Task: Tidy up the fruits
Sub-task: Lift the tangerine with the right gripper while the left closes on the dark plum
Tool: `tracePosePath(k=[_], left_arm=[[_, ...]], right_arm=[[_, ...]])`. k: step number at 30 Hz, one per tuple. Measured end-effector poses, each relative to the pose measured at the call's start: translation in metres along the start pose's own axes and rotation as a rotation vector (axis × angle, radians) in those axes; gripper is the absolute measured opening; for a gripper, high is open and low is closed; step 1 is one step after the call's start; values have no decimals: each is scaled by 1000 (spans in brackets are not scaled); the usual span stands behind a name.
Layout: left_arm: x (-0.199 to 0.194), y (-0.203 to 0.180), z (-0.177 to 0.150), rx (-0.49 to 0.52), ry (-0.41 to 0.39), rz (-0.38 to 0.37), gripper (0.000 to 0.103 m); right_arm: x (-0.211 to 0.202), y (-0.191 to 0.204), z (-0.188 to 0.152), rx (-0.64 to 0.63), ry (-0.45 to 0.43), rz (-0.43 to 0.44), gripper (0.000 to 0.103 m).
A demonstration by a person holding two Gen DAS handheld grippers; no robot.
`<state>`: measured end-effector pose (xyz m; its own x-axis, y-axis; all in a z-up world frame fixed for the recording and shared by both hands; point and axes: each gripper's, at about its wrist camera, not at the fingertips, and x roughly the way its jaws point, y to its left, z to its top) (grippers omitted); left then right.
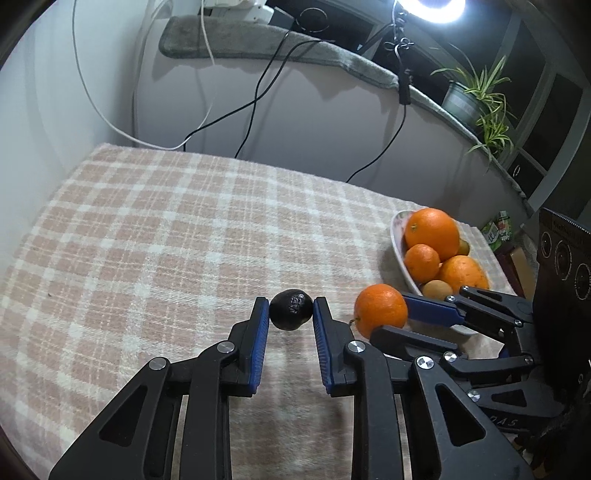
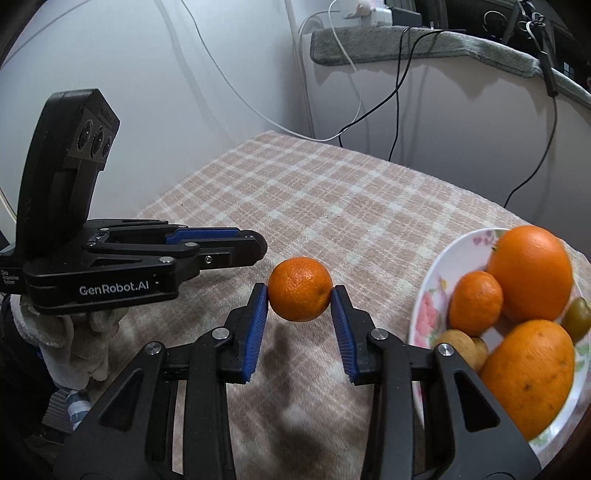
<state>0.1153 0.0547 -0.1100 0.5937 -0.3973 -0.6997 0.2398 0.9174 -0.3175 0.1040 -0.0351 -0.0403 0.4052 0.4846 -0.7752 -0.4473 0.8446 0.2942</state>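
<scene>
My left gripper is shut on a small dark, nearly black fruit, held between its blue pads just above the checked cloth. My right gripper is shut on a small orange, which also shows in the left wrist view, held a little above the cloth beside the plate. A white floral plate at the right holds three oranges, two small brown fruits and a greenish one. The plate also shows in the left wrist view.
A pink and white checked cloth covers the table. Black and white cables hang down the wall behind it. A grey padded ledge with a potted plant and a ring light runs above.
</scene>
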Motion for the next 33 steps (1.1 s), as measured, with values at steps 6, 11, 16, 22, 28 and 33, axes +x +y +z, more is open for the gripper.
tracePosePath(k=[6, 11, 16, 22, 28, 33], left_arm=[[-5, -18, 2, 22, -16, -21, 23], [-4, -38, 3, 48, -23, -44, 23], [0, -56, 4, 67, -24, -69, 23], [7, -76, 5, 83, -18, -103, 23], [13, -93, 7, 100, -15, -125, 23], [20, -106, 9, 115, -8, -141, 23]], right_arm=[[-31, -13, -7, 28, -49, -4, 37], [-57, -26, -13, 52, -86, -25, 37], [-78, -42, -19, 77, -114, -60, 37], [-100, -66, -25, 116, -141, -103, 37], [-115, -88, -32, 154, -159, -141, 37], [-124, -106, -35, 181, -169, -167, 37]])
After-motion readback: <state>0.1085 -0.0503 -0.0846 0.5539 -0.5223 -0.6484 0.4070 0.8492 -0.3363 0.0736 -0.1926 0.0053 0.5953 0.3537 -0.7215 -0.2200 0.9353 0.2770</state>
